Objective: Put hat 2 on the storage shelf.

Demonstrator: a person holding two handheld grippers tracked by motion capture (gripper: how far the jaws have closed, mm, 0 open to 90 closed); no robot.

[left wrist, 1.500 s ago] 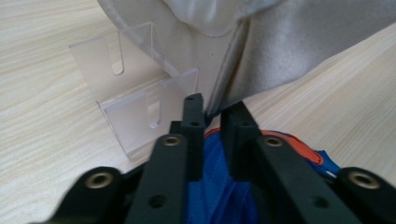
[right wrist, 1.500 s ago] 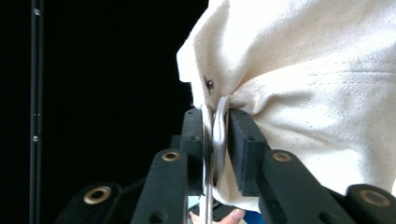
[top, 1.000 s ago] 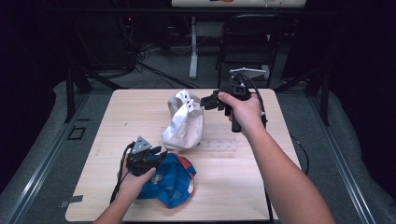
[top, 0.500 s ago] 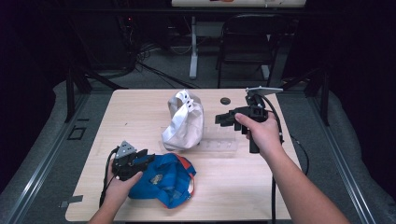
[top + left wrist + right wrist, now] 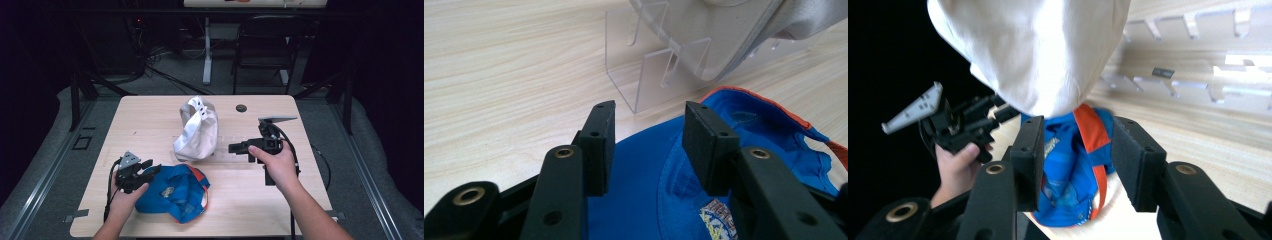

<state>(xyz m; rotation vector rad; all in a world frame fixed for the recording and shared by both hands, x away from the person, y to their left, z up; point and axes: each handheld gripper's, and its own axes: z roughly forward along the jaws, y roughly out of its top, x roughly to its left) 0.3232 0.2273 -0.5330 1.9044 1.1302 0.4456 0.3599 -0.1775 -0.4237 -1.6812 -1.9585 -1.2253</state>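
Since a second earlier, the right gripper had left the white cap, where it had been up at the cap's far right edge, and come down and toward the person, to the right of the cap and above the clear acrylic rack. Its jaws had just been opening; they stood wide apart and held nothing, pointing left at the cap. In the right gripper view the cap hung beyond the jaws, apart from them.

The left gripper had slid left off the top of the blue cap to its left edge. Its jaws had also just been opening and gripped nothing; in the left gripper view the blue cap's cloth lay between and below the parted jaws, the pads not pressing it.

The white cap stood upright in the acrylic rack, in the slots at the rack's left end. The blue cap lay flat on the wooden table, just on the person's side of the white cap, its orange-trimmed brim turned toward the rack.
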